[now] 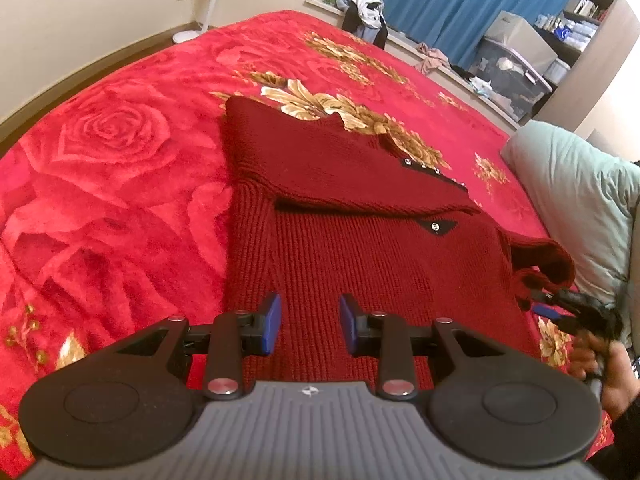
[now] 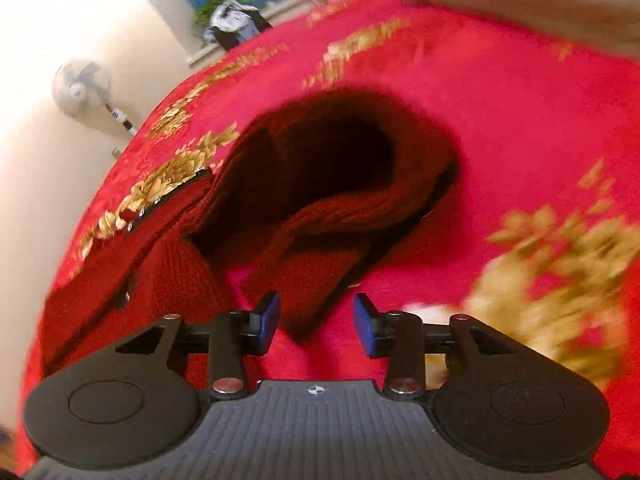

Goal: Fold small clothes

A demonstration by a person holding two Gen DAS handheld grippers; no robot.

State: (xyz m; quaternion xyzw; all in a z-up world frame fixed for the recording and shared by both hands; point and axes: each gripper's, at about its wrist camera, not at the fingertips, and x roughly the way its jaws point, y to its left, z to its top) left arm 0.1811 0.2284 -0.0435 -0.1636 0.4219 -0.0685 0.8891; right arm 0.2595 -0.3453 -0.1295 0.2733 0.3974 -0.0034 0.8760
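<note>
A dark red knitted sweater (image 1: 360,248) lies flat on the red rose blanket (image 1: 120,168). One sleeve is folded across its upper part; small studs and a black patch show near the collar. My left gripper (image 1: 309,326) is open and empty, hovering over the sweater's near hem. In the right wrist view the other sleeve (image 2: 336,220) lies bunched and curled on the blanket, its cuff end between the open fingers of my right gripper (image 2: 316,322). The right gripper also shows in the left wrist view (image 1: 560,304) at the sleeve's end.
A pale green pillow (image 1: 568,200) lies at the right edge of the bed. A standing fan (image 2: 86,88) is by the wall. Clothes are piled on the window ledge (image 1: 366,12), with storage boxes (image 1: 516,64) beyond the bed.
</note>
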